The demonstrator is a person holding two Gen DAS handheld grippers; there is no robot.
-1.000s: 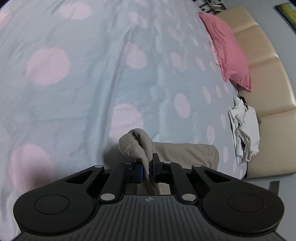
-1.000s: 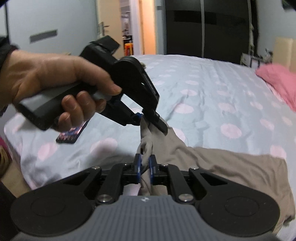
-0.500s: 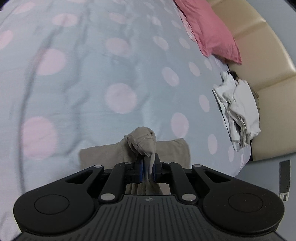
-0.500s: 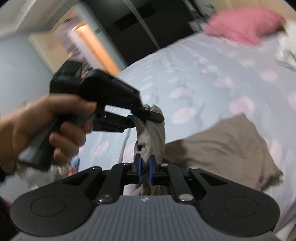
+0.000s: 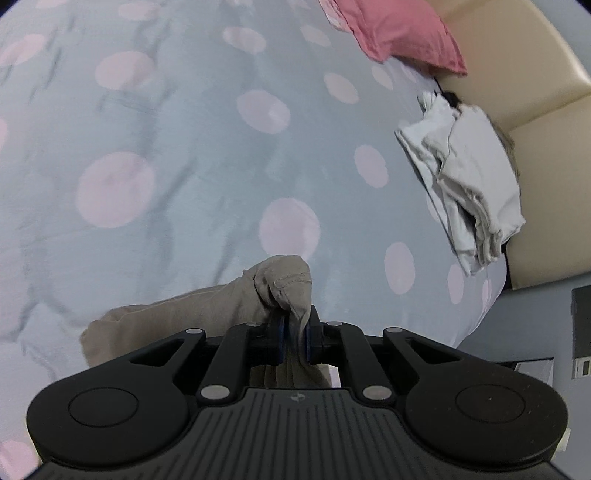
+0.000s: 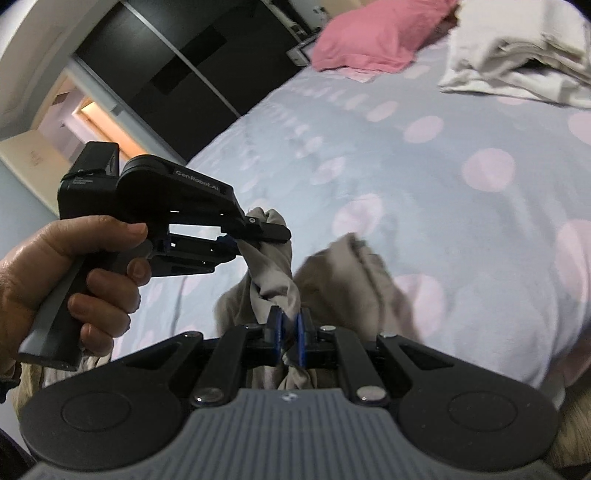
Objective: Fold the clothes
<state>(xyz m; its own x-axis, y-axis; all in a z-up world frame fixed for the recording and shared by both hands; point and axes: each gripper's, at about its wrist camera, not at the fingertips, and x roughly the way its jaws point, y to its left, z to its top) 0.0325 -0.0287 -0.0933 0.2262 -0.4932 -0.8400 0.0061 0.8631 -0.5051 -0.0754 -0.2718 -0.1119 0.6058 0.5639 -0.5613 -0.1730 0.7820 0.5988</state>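
Observation:
A beige garment [image 5: 207,314] lies bunched on the spotted bedspread [image 5: 184,155], partly lifted off it. My left gripper [image 5: 294,334] is shut on a gathered fold of it; a knot of cloth pokes out past the fingertips. In the right wrist view my right gripper [image 6: 289,338] is shut on another fold of the beige garment [image 6: 354,273]. The left gripper [image 6: 258,234], held by a hand [image 6: 62,280], pinches the cloth just above and left of the right one, so a short twisted strip runs between the two.
A pile of white clothes [image 5: 469,184] lies near the bed's right edge, by the cream headboard [image 5: 535,96]. A pink pillow [image 5: 399,33] rests at the far end. A dark wardrobe [image 6: 177,70] and a lit doorway [image 6: 66,125] stand beyond the bed.
Both grippers have swung with the garment held, turning toward the headboard end; the white pile and pillow now sit closer in view. The grip on the cloth is unchanged.

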